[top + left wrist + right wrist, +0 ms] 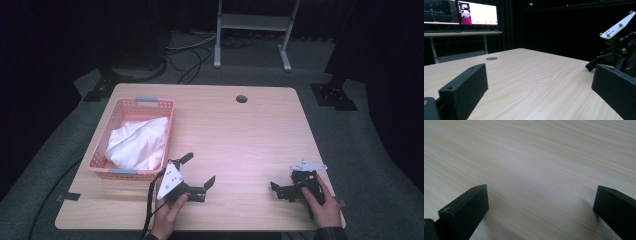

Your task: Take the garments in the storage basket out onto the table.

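Observation:
A pink plastic basket (116, 116) stands on the left part of the wooden table (240, 135), with a crumpled white cloth (139, 142) inside it. My left gripper (200, 169) rests low near the front edge, just right of the basket, held by a hand. It is open, with nothing between its jaws. In the left gripper view its wide gap (539, 82) frames bare wood, and the right gripper (621, 50) sits at the far right. My right gripper (283, 181) lies at the front right in a hand. It is open over bare tabletop (540, 202) and holds nothing.
A round cable hole (241, 98) is set near the table's far edge. A grey metal stand (255, 30) and cables lie on the floor beyond. In the left gripper view, lit monitors (461, 12) stand on a desk behind the table.

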### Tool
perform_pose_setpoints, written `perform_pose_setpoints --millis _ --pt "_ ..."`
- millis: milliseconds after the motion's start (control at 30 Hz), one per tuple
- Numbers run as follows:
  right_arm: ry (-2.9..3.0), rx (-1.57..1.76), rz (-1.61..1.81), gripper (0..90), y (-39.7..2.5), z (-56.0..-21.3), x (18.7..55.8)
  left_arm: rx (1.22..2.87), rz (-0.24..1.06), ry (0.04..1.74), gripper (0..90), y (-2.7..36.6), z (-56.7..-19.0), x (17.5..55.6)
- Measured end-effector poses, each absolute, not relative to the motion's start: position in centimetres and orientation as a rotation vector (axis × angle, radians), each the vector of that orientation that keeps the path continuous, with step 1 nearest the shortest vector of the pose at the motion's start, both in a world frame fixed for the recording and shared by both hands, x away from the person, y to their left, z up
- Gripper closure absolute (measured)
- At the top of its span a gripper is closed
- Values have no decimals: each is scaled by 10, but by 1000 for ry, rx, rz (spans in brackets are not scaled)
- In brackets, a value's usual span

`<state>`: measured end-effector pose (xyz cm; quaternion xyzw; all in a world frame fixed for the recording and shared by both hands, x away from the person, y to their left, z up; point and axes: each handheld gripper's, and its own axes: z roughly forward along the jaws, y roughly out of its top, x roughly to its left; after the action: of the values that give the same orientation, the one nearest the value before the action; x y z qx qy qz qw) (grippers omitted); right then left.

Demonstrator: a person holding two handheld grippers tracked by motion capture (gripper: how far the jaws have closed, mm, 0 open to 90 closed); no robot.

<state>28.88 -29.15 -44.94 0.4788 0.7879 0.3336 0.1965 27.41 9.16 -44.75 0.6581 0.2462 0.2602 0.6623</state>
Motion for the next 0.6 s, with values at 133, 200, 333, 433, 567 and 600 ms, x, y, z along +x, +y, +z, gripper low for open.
perform_pose_setpoints --millis 133,200,333,433,567,600 --pt "2205 1343 934 0 -291 -449 288 1525 543 591 0 91 -445 277" --pt "2205 1342 934 0 -291 -449 288 1533 544 582 0 91 -442 276" --pt "2205 1343 935 0 -291 -449 288 1532 529 551 0 90 -434 275" --pt "2205 1343 935 0 -291 -449 288 1525 521 542 0 89 -430 275" --pt "2205 1343 935 0 -291 -449 288 1530 510 537 0 89 -424 273" --pt "2205 1343 934 0 -291 -449 288 1532 507 531 0 89 -423 273"
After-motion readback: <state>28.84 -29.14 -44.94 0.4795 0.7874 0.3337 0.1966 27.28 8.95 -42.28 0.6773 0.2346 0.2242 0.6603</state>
